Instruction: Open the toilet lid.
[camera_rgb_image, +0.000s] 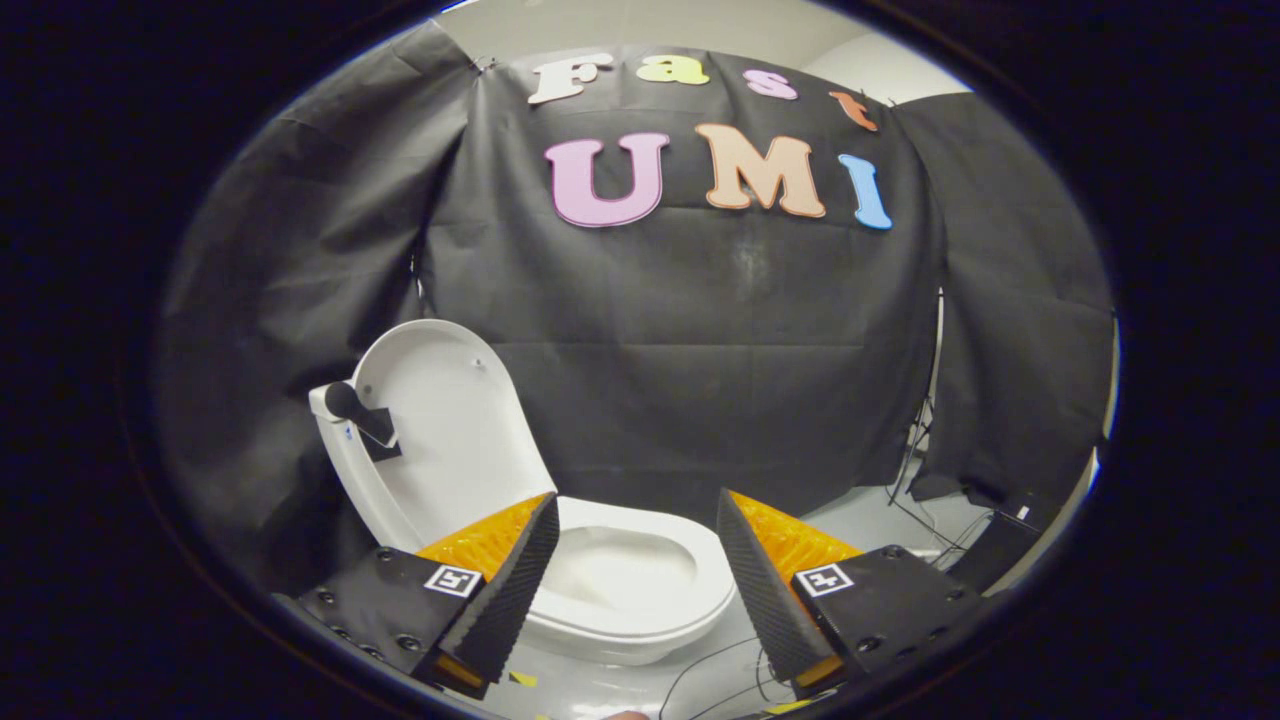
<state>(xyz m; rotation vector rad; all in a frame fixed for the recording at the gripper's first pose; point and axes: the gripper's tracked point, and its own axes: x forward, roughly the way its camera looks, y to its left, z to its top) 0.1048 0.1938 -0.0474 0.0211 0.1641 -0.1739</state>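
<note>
We're looking at a staged recording booth, not a real bathroom: black cloth walls (700, 400), loose cables (915, 460) on the floor, lone toilet (620, 590).

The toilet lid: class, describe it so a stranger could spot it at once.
Find the white toilet before the black cloth wall, beyond the open gripper. The lid stands raised behind the bowl, a tall white oval leaning on the tank.

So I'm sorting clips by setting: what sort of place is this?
Likely a staged recording booth, not a real bathroom: a white toilet, lid raised, stands before draped black cloth, cables trailing nearby. The gripper is open.
</note>
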